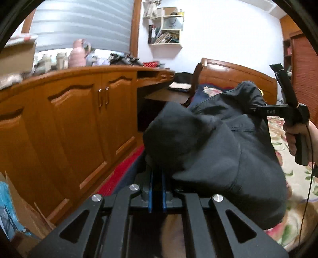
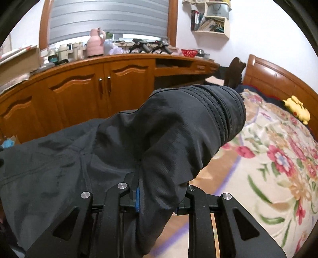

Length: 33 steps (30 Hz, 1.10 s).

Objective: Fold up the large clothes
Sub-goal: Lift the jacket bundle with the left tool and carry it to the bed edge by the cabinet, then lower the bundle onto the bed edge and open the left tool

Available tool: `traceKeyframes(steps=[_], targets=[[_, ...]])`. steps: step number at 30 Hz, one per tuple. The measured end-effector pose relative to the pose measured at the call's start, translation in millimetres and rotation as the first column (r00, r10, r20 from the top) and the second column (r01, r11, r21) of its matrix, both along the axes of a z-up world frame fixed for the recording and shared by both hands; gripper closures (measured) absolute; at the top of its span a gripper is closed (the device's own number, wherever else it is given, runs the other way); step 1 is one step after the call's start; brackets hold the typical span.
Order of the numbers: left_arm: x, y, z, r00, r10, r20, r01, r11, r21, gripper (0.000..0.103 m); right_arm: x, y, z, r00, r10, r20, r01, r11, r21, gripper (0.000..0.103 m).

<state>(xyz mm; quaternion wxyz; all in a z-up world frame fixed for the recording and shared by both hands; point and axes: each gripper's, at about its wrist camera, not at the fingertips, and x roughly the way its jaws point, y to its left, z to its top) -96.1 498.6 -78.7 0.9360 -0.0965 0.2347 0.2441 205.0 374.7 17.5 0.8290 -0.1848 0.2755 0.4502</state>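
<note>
A long wooden cabinet [image 2: 99, 85] with arched door panels runs under a window covered by a grey blind [image 2: 107, 17]. Right of the cabinet stands a bed with a wooden headboard [image 2: 278, 79] and floral bedspread [image 2: 278, 158]. Above the cabinet's right end, white wall shelves [image 2: 210, 19] hold books.

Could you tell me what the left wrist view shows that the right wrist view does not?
Only the left wrist view shows the right gripper from outside, held in a hand and pinching the dark garment, and the left gripper shut on the garment's near edge.

Only the right wrist view shows the yellow plush toy on the bed, the red basket on the counter and the garment's ribbed band.

Both show the garment lifted over the floral bedspread, the wooden cabinets, the pink jug and the wall shelf.
</note>
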Motion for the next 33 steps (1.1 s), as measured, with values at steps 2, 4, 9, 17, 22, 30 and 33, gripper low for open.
traceKeyframes(steps=[2,4,9,17,22,30,33], targets=[[-2.0,1.3,-12.1,1.0,0.017,-0.01,-0.017,1.0,-0.002,0.099,-2.1,8.5,-11.6,1.0,-0.02,0.012,0.02,0.999,-0.036,0.079],[-3.2,2.0,-16.7,1.0,0.025,0.002,-0.025,0.999,-0.027,0.099,-2.9,15.8,-23.4,0.997,-0.064,0.038,0.067,0.993,-0.098,0.07],[-11.9,-10.8,-8.2,0.999,0.041,0.019,-0.041,0.998,-0.038,0.091,5.0,-6.9,-32.0,0.993,-0.118,0.017,0.12,0.985,-0.124,0.041],[-21.9,-45.1,19.7,1.0,0.008,0.017,-0.009,1.0,0.026,0.069,-34.2,-73.8,-27.1,0.998,-0.064,-0.002,0.063,0.996,-0.055,0.026],[-18.6,-83.4,45.8,0.999,-0.038,0.02,0.036,0.995,0.095,0.065,-57.4,-113.0,-21.6,0.998,-0.057,-0.011,0.057,0.998,-0.022,0.026],[19.0,-119.1,57.9,0.992,-0.126,0.007,0.126,0.991,0.039,0.061,-76.7,-173.2,-1.3,0.998,-0.066,0.024,0.066,0.998,0.005,0.026],[29.6,-133.2,56.6,0.989,-0.149,0.001,0.149,0.989,0.025,0.057,-83.7,-198.7,4.9,0.996,-0.079,0.04,0.078,0.997,0.013,0.026]])
